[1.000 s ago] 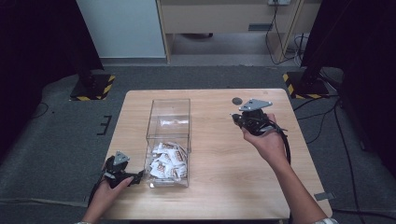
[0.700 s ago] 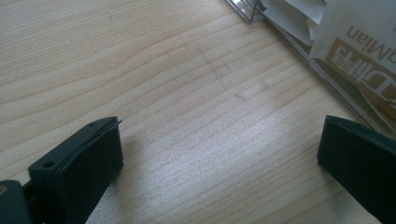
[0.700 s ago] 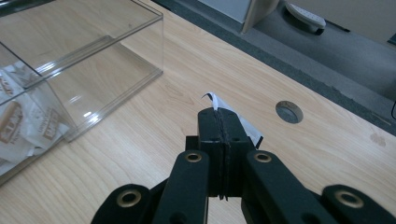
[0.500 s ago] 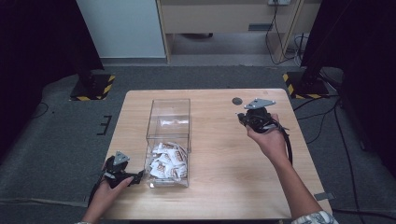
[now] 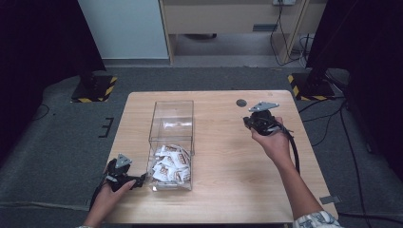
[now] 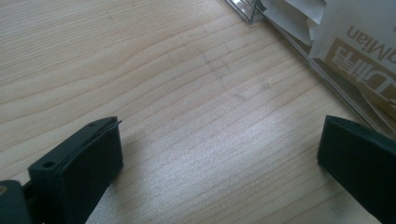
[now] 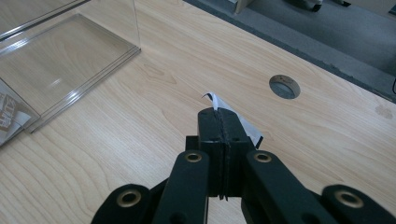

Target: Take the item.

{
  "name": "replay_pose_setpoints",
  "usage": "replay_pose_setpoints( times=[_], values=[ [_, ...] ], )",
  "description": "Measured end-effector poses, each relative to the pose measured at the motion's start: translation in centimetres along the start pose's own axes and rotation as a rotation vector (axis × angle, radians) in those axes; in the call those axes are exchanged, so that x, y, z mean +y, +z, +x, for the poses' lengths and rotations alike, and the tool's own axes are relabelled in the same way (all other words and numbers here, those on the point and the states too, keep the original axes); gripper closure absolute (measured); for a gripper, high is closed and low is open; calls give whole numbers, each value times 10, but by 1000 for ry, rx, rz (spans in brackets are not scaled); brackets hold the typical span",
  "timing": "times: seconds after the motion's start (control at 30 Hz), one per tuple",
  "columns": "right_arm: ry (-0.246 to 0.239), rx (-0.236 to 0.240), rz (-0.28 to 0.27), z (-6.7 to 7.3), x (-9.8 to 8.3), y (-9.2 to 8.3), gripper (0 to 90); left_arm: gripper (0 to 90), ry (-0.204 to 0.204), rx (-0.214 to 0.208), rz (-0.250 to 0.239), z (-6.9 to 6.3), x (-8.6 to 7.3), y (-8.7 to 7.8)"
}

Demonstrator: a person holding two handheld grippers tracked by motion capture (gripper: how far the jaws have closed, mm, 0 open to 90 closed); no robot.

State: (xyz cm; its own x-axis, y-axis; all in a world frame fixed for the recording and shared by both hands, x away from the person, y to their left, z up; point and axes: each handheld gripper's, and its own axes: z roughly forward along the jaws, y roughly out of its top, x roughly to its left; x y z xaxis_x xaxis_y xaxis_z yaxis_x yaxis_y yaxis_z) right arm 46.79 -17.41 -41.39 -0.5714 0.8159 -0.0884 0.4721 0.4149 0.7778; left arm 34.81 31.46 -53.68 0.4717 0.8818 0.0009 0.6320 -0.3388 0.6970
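On the bench (image 5: 223, 190) the box (image 5: 172, 142) stands left of centre, packets (image 5: 169, 164) in its near end; a hole (image 5: 241, 102) lies far right of it.

We take the clear box (image 5: 171, 142) as landmark. To its right we see broad bare table (image 5: 223, 161), passable up to the round hole (image 5: 241, 102) near the far edge. Its tall walls block crossing; sachets (image 5: 168, 164) crowd its near end. Left of it we find a narrow strip.
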Motion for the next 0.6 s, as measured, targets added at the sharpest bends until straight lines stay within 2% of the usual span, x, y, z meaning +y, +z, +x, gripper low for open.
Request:
replay_pose_setpoints(
  times=[0.47,0.6],
  values=[
    [47,-6,34,-4,-20,19,896,0,0,0,0,0,0,0],
    [46,-1,40,-2,-22,25,895,0,0,0,0,0,0,0]
  ],
)
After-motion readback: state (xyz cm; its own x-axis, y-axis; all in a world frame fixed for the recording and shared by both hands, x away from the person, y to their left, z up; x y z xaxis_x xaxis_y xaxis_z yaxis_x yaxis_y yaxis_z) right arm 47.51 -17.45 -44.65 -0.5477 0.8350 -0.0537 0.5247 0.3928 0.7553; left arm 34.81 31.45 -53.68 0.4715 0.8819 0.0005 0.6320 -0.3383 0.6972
